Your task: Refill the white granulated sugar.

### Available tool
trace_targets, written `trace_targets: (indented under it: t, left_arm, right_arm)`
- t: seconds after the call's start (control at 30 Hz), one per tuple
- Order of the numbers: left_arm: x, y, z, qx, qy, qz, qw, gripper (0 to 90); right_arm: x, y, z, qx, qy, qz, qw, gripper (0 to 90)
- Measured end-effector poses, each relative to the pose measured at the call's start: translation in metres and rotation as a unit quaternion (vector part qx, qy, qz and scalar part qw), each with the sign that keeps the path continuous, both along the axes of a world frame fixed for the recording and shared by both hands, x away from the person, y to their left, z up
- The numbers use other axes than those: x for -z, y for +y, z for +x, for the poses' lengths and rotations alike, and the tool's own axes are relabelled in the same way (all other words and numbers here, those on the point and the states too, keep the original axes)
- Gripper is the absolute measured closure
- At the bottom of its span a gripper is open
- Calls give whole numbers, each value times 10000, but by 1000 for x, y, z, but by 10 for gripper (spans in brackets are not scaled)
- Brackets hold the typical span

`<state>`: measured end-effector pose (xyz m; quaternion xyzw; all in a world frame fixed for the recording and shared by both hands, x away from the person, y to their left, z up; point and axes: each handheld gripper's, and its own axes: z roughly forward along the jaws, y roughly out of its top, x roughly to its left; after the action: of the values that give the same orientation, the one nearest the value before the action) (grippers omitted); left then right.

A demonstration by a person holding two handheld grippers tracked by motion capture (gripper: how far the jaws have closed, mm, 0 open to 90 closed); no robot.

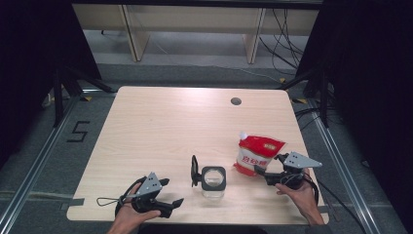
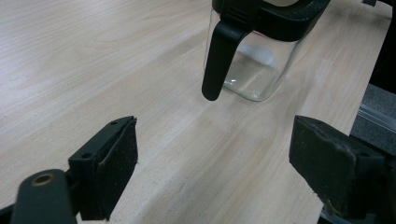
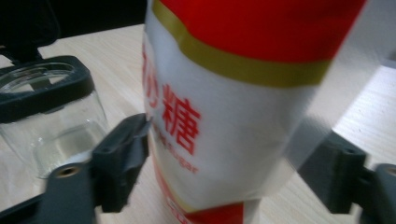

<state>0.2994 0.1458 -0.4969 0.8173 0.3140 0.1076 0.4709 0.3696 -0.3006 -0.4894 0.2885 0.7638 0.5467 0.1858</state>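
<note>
Pale wooden table (image 1: 160, 126) under a dark-curtained bay, grey floor and cables beyond, a round cable hole in the top toward the upper right of the high view. Near the lower middle of that view, a clear square glass jar with a black rim and flipped-open black lid (image 1: 213, 181), looking empty; just to its right, a red-and-white plastic sugar pouch with a gold band (image 1: 257, 155), standing upright and leaning slightly. At lower left, the left gripper (image 1: 171, 204), jaws apart with nothing between, resting near the table edge and aimed at the jar. At lower right, the right gripper (image 1: 259, 171), jaws either side of the pouch's lower half. Early stage by the look of it: pouch not yet lifted, jar unfilled, grasp only being set; lifting, tipping and pouring apparently all left. From the right gripper view, something the high view cannot give: the pouch (image 3: 233, 121) squarely between the jaws, the one at frame left at or just short of the white plastic, the one at frame right with a sliver of table visible beside it, so not clamped. From the left gripper view, the jar (image 2: 254, 60) well ahead of its own wide-open jaws, lid hanging down its side.
</note>
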Motion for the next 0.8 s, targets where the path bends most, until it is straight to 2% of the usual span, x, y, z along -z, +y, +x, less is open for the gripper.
trace_targets:
  t: [0.03, 0.07, 0.13, 0.17, 0.2, 0.23, 0.27, 0.33, 0.37, 0.4, 0.47, 0.5, 0.53, 0.6, 0.63, 0.73, 0.77, 0.8]
  left_arm:
    - [1, -1, -1, -19, 8, -99, 9999, 151]
    - [0, -1, -1, -10, -19, -81, 10000, 151]
    - [0, -1, -1, 27, -15, -41, 10000, 151]
    - [0, -1, -1, 16, -5, -85, 10000, 151]
    - [0, -1, -1, 7, -44, -34, 10000, 151]
    - [0, -1, -1, -12, -59, -74, 10000, 151]
    - [-1, 1, 0, 43, -78, 5, 10000, 152]
    - [-1, 1, 0, 62, -100, 35, 9999, 152]
    - [-1, 1, 0, 46, -106, 35, 9999, 152]
    - [-1, 2, 0, 56, -109, 23, 9999, 152]
    - [-1, 2, 0, 69, -112, 19, 9999, 152]
    - [-1, 2, 1, 90, -99, 12, 9999, 152]
    - [-1, 2, 1, 90, -99, 12, 9999, 152]
    - [0, 1, 1, 78, -84, -47, 9999, 152]
    - [0, 0, 0, -7, -32, -42, 10000, 152]
    - [0, 0, -1, -24, -46, -12, 10000, 152]
    - [-1, 0, -1, 51, -103, -68, 9999, 153]
    - [-1, 0, -1, 51, -103, -68, 9999, 153]
  right_arm:
    - [0, 0, 0, 0, 0, 0, 10000, 311]
    - [-2, 1, -1, 99, -163, -123, 9997, 333]
    - [-3, 2, -2, 90, -72, -139, 9998, 335]
    - [-5, 5, -4, 230, -151, -201, 9994, 338]
    - [-6, 6, -5, 252, -164, -276, 9992, 343]
    - [-7, 8, -8, 371, -110, -282, 9989, 347]
    - [-9, 10, -9, 428, -131, -354, 9984, 350]
    - [-11, 17, -15, 588, 19, -408, 9974, 356]
    - [-12, 19, -16, 713, -100, -421, 9965, 357]
    - [-13, 23, -21, 857, 157, -417, 9953, 359]
    - [-13, 28, -23, 984, 190, -358, 9943, 362]
    - [-14, 31, -26, 1184, 181, -362, 9921, 363]
    - [-14, 31, -26, 1184, 181, -362, 9921, 363]
    - [-14, 36, -29, 1335, 213, -360, 9902, 363]
    - [-14, 36, -29, 1335, 213, -360, 9902, 363]
    - [-13, 35, -29, 1279, 99, -367, 9911, 365]
    - [-11, 33, -29, 1243, 170, -182, 9919, 365]
    - [-11, 33, -29, 1243, 170, -182, 9919, 365]
